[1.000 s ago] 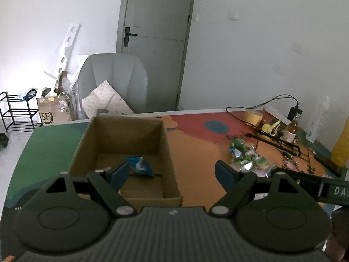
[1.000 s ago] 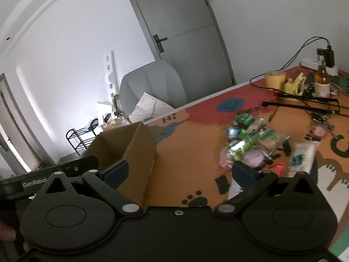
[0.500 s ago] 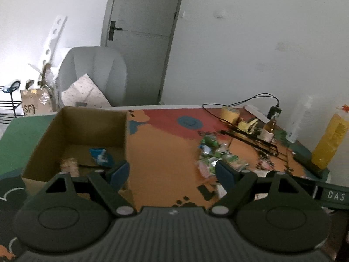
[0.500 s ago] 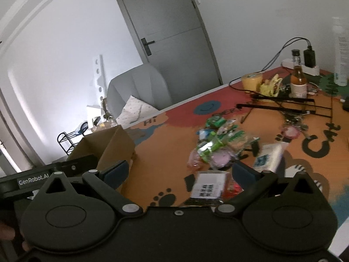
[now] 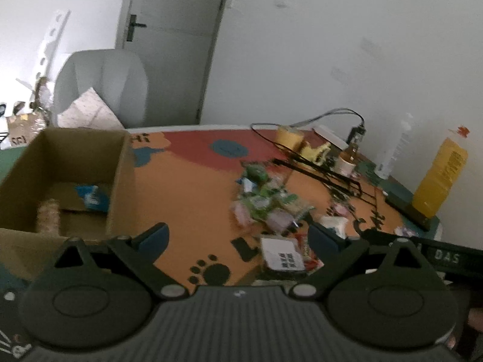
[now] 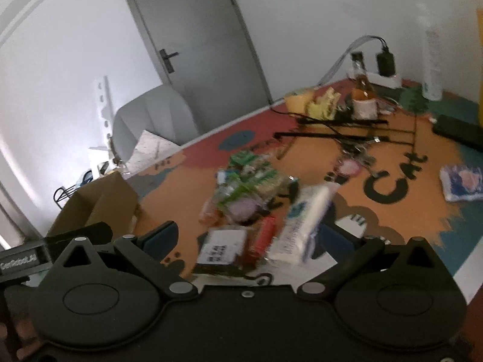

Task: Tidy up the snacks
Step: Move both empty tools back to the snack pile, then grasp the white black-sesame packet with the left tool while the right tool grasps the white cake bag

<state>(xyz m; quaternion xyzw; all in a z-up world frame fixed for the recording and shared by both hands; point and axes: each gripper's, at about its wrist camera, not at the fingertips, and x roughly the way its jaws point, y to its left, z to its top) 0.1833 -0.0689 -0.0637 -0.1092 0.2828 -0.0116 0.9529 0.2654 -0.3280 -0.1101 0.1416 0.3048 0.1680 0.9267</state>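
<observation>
Both grippers over the snack pile, empty.
Left gripper just opened wide; right gripper spread wide; cardboard box near tabletop's left edge.

Both views have swung away from the cardboard box toward the snack pile mid-desk — the box now sits at the left edge of view. The left gripper has just been opening — nothing between its jaws.
</observation>
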